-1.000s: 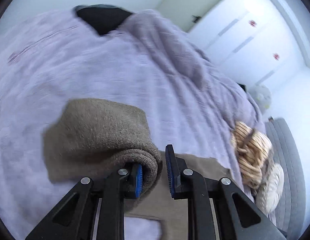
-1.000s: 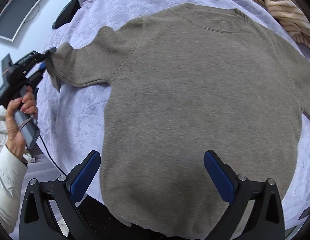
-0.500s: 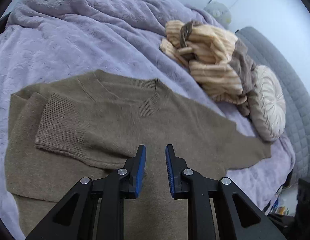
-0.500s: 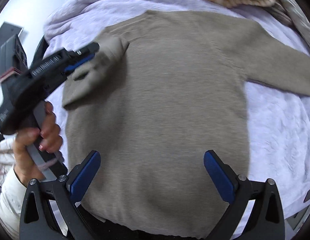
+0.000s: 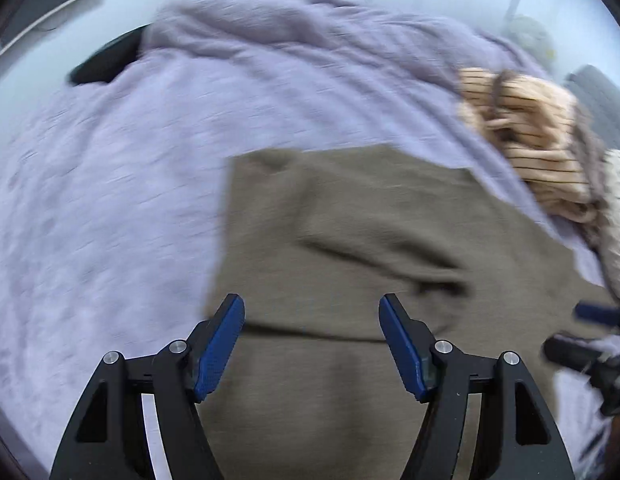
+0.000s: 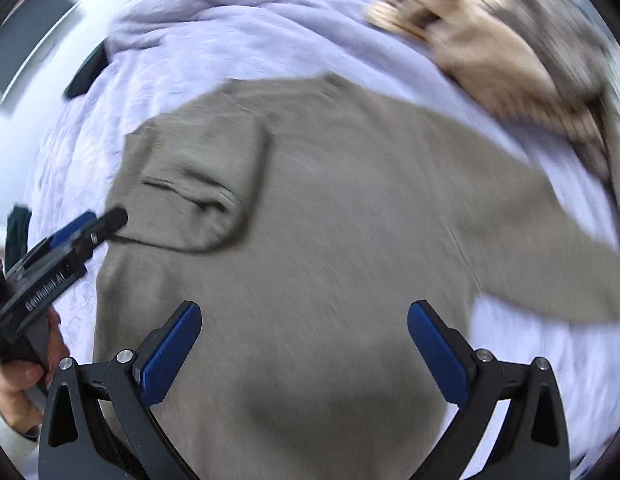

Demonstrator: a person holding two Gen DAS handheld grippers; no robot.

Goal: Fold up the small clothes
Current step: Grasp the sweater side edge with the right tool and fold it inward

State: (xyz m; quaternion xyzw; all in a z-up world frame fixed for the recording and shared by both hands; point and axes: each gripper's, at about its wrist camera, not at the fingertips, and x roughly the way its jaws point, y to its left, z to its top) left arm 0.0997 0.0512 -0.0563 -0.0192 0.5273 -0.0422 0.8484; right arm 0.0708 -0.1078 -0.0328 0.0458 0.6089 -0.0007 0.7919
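Lying flat, the taupe sweater [image 6: 330,208] has 1 sleeve folded in.

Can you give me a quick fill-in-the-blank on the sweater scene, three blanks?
1. The brown sweater lies on a ____ blanket.
2. One sleeve lies folded over the sweater's body; the other sleeve is still ____.
3. Nothing sits between the pads of the right claw; it is ____.

Missing words: purple; spread out; open

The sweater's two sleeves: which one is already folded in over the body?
The sleeve beside the left gripper, whose jaws are opening empty, lies doubled over the sweater. The other sleeve stretches out across the purple blanket.
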